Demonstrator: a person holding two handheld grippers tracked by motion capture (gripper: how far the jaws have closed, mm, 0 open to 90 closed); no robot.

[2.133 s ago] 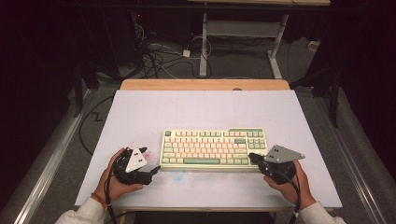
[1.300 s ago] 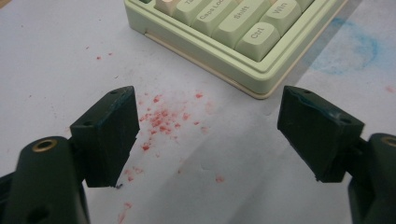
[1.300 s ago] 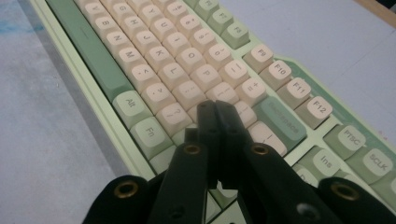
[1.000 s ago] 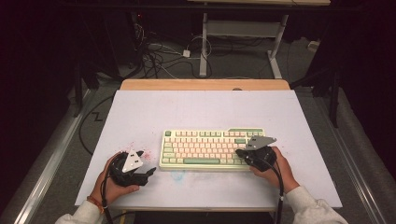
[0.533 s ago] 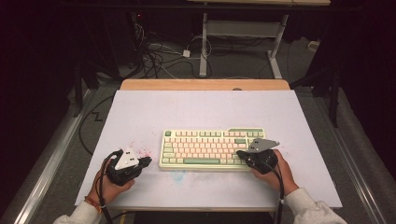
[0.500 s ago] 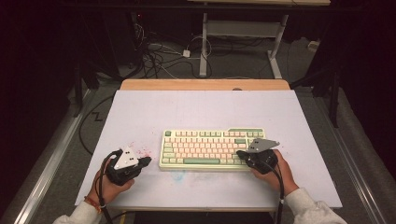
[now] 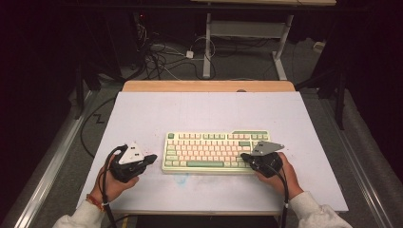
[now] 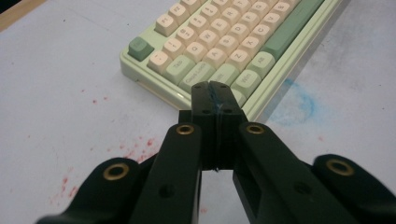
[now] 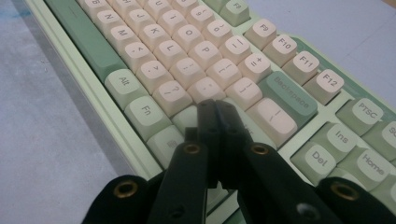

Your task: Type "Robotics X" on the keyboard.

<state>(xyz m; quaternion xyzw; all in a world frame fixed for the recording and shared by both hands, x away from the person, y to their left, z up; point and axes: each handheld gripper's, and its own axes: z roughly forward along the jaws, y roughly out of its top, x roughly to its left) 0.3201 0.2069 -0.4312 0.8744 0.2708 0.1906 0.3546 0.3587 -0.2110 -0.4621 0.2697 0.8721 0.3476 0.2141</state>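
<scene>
A pale green keyboard (image 7: pixel 216 152) with cream and green keys lies in the middle of the white table top (image 7: pixel 204 109). My left gripper (image 7: pixel 153 157) is shut with nothing in it. It hovers just off the keyboard's near left corner. In the left gripper view its closed tips (image 8: pixel 215 88) point at the corner keys of the keyboard (image 8: pixel 224 42). My right gripper (image 7: pixel 243 156) is shut and empty over the keyboard's right end. The right gripper view has its tips (image 9: pixel 215 105) low over the bottom rows of the keyboard (image 9: pixel 187 56); I cannot tell whether they touch a key.
Red specks (image 8: pixel 135 147) and a blue smudge (image 8: pixel 294 100) mark the table top near the keyboard's front edge. A wooden strip (image 7: pixel 209 86) runs along the far edge. Beyond it are cables (image 7: pixel 161 57) on the floor and a metal frame (image 7: pixel 247 28).
The right gripper moved left from beside the keyboard onto its right end, then stayed put. The left gripper rose slightly and drifted a little away from the person.
</scene>
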